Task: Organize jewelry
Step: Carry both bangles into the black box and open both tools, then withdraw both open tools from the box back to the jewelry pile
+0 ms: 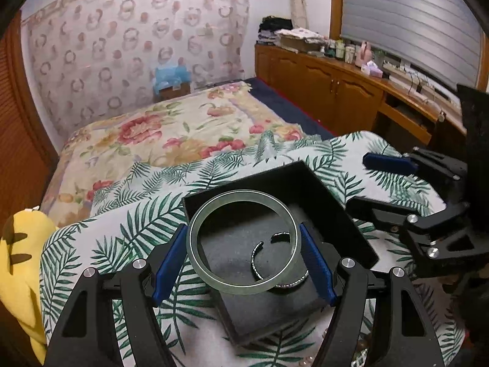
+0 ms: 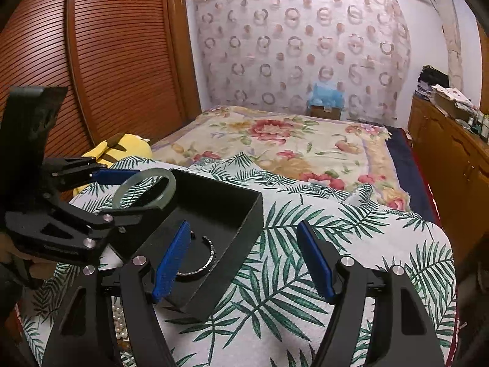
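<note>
Bangle (image 1: 243,241): smooth, glossy, stone-like. Box (image 1: 345,214) beneath it: matt black, felt-like lining. Leaf-print cloth (image 1: 146,214) under box: soft fabric.

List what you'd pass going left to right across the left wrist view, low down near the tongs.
Yellow plush toy → left tongs holding the green bangle over the black box → right tongs at the right edge.

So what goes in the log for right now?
left gripper: holding green bangle over black box | right gripper: open, empty
</note>
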Demonstrator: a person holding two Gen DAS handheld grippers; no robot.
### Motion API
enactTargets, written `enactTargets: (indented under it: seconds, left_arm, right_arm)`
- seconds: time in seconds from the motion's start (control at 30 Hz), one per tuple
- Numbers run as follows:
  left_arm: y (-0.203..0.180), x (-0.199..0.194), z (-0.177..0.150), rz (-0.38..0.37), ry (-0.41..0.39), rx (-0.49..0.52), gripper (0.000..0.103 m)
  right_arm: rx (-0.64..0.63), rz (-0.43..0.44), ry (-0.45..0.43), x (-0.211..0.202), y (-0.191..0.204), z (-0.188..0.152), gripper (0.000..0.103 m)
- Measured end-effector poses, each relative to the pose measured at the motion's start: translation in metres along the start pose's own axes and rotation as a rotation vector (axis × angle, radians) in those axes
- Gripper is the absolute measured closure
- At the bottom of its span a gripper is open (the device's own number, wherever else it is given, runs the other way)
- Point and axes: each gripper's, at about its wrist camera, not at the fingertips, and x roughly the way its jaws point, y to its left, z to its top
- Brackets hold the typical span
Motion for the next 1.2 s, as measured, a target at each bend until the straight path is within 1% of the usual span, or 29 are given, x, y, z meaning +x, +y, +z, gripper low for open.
enactTargets:
  seconds: [0.07, 0.17, 0.3, 0.57, 0.7, 0.73, 0.77, 0.97, 1.07, 1.2]
  left_arm:
    - [-0.002, 0.006, -0.003, 0.004, 0.013, 0.009, 0.034]
    - [-0.004, 0.006, -0.005, 0.026, 0.003, 0.030, 0.034]
    - [-0.005, 0.000, -0.004, 0.019, -0.010, 0.022, 0.032]
    - [-0.002, -0.033, -0.011, 0.007, -0.060, -0.007, 0.032]
    - [-0.003, -0.054, -0.022, -0.002, -0.086, -0.018, 0.031]
    - [-0.003, -0.058, -0.026, -0.004, -0.089, -0.021, 0.031]
    - [-0.003, -0.063, -0.030, -0.006, -0.093, -0.024, 0.031]
    - [-0.002, -0.083, -0.055, -0.014, -0.099, -0.055, 0.030]
    - [-0.005, -0.090, -0.068, -0.018, -0.098, -0.066, 0.030]
    - [-0.006, -0.098, -0.090, -0.034, -0.083, -0.080, 0.030]
  right_arm:
    - [0.005, -0.003, 0.001, 0.000, -0.002, -0.002, 0.029]
    - [0.004, -0.002, -0.001, 0.001, -0.002, -0.001, 0.029]
    - [-0.001, -0.003, -0.006, 0.000, 0.000, 0.000, 0.029]
    - [-0.046, -0.025, -0.039, -0.024, 0.014, 0.011, 0.029]
    - [-0.060, -0.015, -0.040, -0.040, 0.023, 0.005, 0.029]
    - [-0.065, -0.009, -0.036, -0.045, 0.026, 0.001, 0.030]
    - [-0.069, -0.004, -0.031, -0.048, 0.029, -0.003, 0.036]
    - [-0.082, -0.002, 0.009, -0.065, 0.046, -0.035, 0.048]
    - [-0.075, -0.004, 0.038, -0.069, 0.050, -0.053, 0.051]
    - [-0.057, -0.015, 0.076, -0.074, 0.057, -0.080, 0.051]
